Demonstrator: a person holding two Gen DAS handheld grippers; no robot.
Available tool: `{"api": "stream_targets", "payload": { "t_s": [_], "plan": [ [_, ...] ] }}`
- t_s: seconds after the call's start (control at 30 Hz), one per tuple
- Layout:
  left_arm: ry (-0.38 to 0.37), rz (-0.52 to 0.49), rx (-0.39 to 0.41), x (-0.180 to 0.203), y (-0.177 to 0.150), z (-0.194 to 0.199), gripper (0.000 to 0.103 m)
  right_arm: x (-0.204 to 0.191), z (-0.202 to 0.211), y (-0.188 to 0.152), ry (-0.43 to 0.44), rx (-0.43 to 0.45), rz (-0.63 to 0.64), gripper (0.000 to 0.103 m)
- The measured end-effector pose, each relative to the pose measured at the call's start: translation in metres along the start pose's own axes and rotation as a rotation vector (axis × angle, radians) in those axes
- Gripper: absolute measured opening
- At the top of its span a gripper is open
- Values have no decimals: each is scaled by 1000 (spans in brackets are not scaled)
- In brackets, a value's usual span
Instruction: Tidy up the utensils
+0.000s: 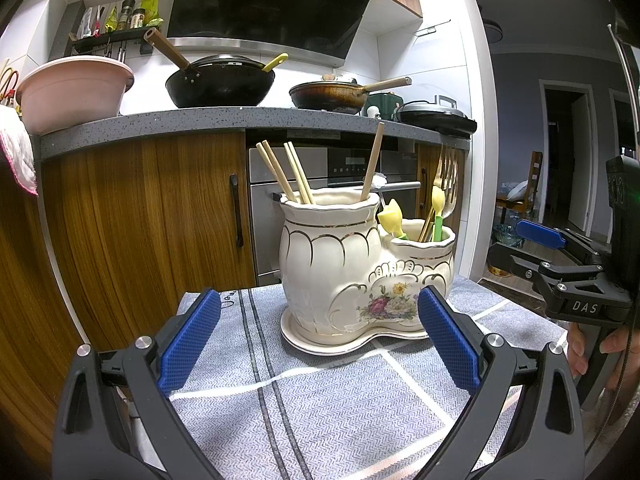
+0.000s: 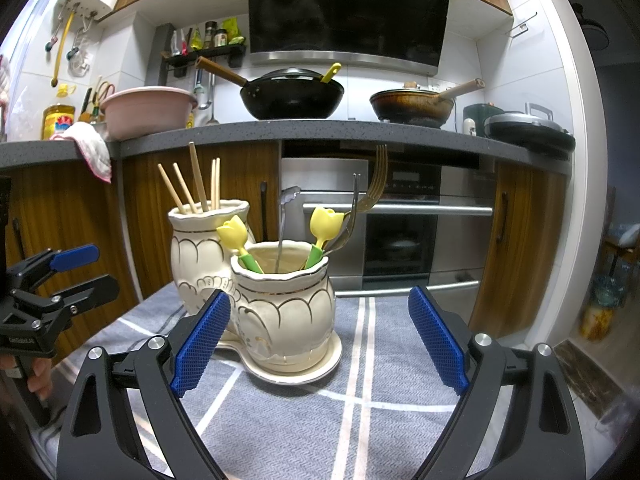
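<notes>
Cream ceramic, trimmed in gold, a two-pot holder [image 1: 344, 276] stands on its matching saucer on a grey checked cloth [image 1: 320, 408] covering the desk; the taller pot carries wooden chopsticks [image 1: 280, 174], the shorter pot two yellow tulip-topped utensils [image 2: 326, 232], a fork [image 2: 378, 178] and a spoon [image 2: 286, 216].

The left gripper [image 1: 320, 336] is spread wide with nothing between its blue pads, the holder just ahead of it; the right gripper [image 2: 320, 338] is likewise wide apart and grips nothing, its left pad overlapping the short pot in view, though contact cannot be confirmed.

The left wrist view alone shows the painted flower spray [image 1: 390, 300] on the holder's side, an open doorway at right, and the right gripper from the side, its body marked "DAS"; the right wrist view alone shows the spoon, a yellow oil bottle [image 2: 58, 120] and a white wall heater [image 2: 86, 0] at upper left, plus the left gripper side-on, where a label is too blurred to read.

Both views take in a pink basin [image 2: 148, 110], a black wok [image 2: 292, 94] and a brown pan [image 2: 412, 106] on the counter behind; lettering on the cloth's edge is illegible.
</notes>
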State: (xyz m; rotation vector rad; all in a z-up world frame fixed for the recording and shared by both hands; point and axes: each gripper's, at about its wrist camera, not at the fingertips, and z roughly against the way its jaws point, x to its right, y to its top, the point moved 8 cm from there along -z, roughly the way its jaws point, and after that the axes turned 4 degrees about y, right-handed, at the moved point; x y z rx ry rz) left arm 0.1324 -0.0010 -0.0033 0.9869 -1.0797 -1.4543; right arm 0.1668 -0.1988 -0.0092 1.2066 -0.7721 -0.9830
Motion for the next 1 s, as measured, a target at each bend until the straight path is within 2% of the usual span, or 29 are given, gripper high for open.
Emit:
{"api": "stream_targets", "payload": {
  "t_s": [0.43, 0.83, 1.0],
  "plan": [
    [-9, -6, 6, 3, -1, 0, 97, 0, 0, 0, 0, -1, 0, 91],
    [13, 3, -20, 1, -4, -4, 97, 0, -1, 0, 0, -3, 0, 91],
    [27, 9, -29, -2, -4, -6, 97, 4, 1, -3, -21, 0, -14, 95]
  ]
}}
